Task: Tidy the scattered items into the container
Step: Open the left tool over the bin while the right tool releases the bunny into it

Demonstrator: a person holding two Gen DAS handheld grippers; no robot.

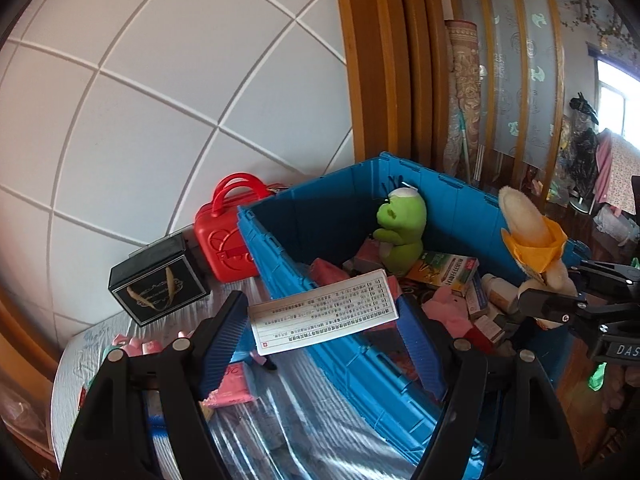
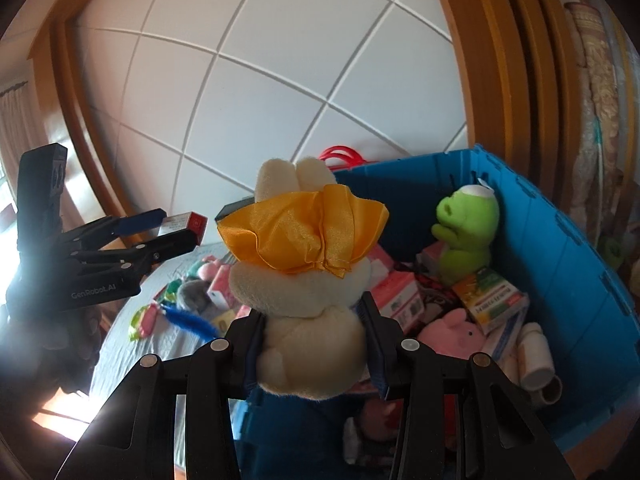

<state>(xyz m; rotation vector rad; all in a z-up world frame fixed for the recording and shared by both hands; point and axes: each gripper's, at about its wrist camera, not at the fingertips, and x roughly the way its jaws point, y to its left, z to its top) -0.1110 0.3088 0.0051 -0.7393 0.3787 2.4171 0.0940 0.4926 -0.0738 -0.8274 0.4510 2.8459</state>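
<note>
My left gripper (image 1: 322,312) is shut on a flat white medicine box (image 1: 324,312) with printed text, held above the near wall of the blue crate (image 1: 320,204). The same gripper (image 2: 176,224) shows in the right wrist view with the box (image 2: 188,222). My right gripper (image 2: 314,320) is shut on a cream plush rabbit (image 2: 308,300) with a yellow scarf, held over the crate's rim (image 2: 560,216). The rabbit (image 1: 532,232) also shows at the right in the left wrist view. A green plush frog (image 1: 400,228), boxes and a pink plush pig (image 2: 452,332) lie in the crate.
A red toy case (image 1: 224,236) and a black box (image 1: 160,284) stand on the bed behind the crate by the white tiled wall. Pink packets (image 1: 232,384), a blue feathery toy (image 2: 192,322) and small wrapped items (image 2: 144,320) lie on the grey cover.
</note>
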